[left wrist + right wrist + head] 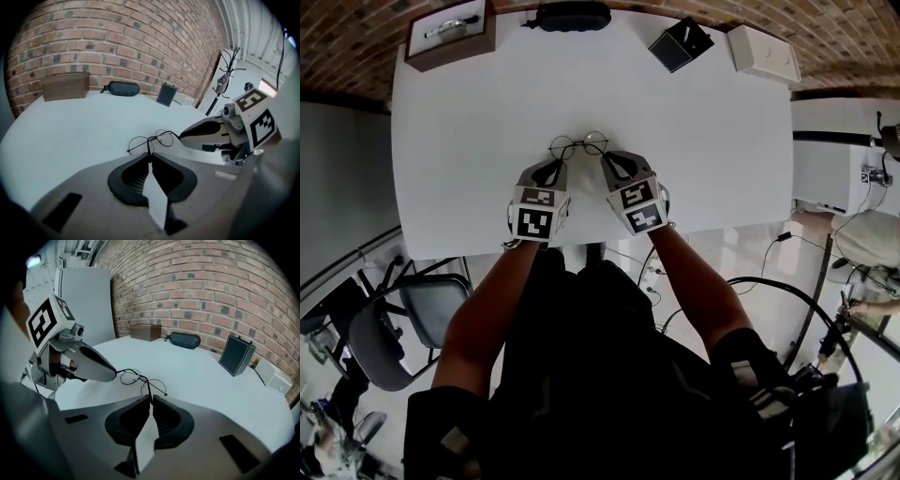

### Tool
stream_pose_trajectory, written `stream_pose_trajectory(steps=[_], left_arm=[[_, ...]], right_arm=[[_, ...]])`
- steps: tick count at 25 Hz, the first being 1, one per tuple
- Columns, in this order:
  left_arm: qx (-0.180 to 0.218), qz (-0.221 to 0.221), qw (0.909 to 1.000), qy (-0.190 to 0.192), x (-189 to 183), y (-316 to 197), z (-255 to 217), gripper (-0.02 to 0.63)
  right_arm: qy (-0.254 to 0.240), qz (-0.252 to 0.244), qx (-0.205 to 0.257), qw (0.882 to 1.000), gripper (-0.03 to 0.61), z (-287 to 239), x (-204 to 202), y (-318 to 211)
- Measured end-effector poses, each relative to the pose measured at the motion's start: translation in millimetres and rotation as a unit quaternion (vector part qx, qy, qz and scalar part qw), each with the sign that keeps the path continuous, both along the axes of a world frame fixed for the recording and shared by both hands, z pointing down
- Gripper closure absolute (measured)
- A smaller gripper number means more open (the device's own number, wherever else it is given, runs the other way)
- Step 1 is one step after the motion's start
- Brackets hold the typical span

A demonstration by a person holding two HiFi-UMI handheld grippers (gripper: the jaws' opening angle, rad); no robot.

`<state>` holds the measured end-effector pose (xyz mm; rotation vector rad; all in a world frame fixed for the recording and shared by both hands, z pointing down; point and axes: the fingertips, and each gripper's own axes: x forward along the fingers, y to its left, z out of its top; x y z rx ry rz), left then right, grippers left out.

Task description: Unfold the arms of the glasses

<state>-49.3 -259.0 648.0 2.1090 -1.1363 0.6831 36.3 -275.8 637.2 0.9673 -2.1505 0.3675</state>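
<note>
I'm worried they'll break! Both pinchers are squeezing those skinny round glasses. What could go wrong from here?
The left gripper and the right gripper are each shut on the thin wire of the round black-framed glasses. Pulling unevenly or too hard could bend the wire or strain a hinge. The wire is so thin it could also slip from the jaws, sending the glasses skidding over the white table.

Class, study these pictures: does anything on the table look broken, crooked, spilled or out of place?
Nothing stands out. The glasses look intact, pinched at one side by the left gripper and at the other by the right gripper; the white table shows no spill.
</note>
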Motion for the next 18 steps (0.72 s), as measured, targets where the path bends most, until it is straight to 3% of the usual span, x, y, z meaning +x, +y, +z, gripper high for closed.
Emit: stream_pose_trajectory(steps=[7, 18], left_arm=[[0.020, 0.017, 0.9996, -0.005, 4.5, 4.6, -16.1, 0.580], [0.026, 0.040, 0.9986, -0.024, 13.0, 29.0, -20.9, 0.583]], right_arm=[[-0.020, -0.009, 0.012, 1.000, 0.555, -15.3, -4.8, 9.3], [-0.023, -0.087, 0.035, 0.995, 0.558, -27.1, -21.7, 35.7]])
